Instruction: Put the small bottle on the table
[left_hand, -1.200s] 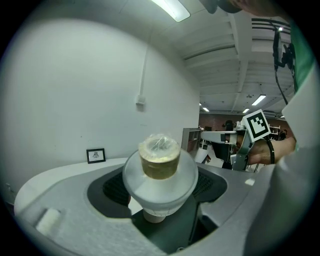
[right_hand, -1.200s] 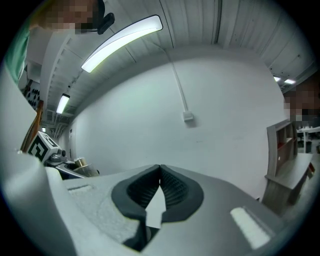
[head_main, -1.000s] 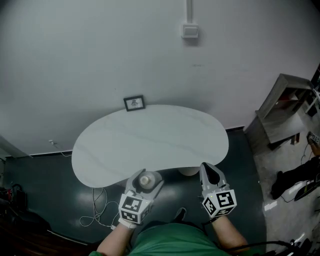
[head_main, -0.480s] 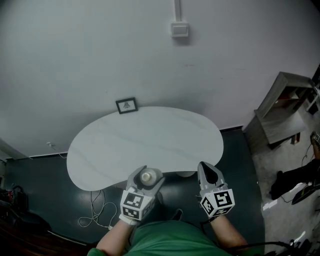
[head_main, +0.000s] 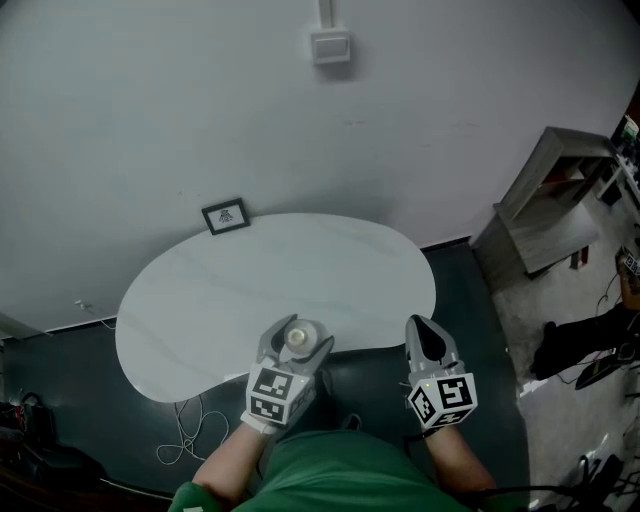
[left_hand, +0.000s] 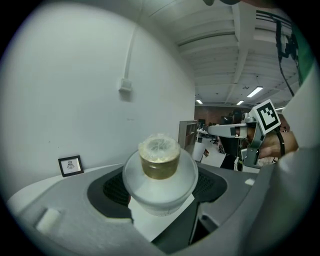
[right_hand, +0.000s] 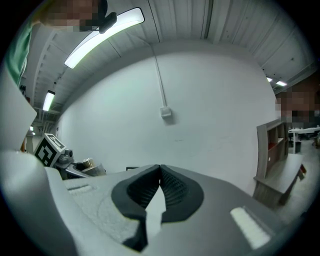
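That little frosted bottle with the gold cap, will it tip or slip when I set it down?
The small frosted bottle is much wider at the shoulder than its gold cap, so it probably stands steadily on the white table. Its smooth, rounded wall may be slippery in the jaws of the left gripper. Being round, it would likely roll if laid sideways.

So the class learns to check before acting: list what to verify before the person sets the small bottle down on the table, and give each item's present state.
1. Grip: left tongs shut on the small bottle: ok.
2. Cap of the small bottle faces up in the head view: ok.
3. Landing spot: table bare ahead of the small bottle: ok.
4. Height of the small bottle above the table: cannot tell.
5. Other hand: right tongs shut, empty, off to the side: ok.
6. Clutter: picture frame at the far edge, out of the way: ok.
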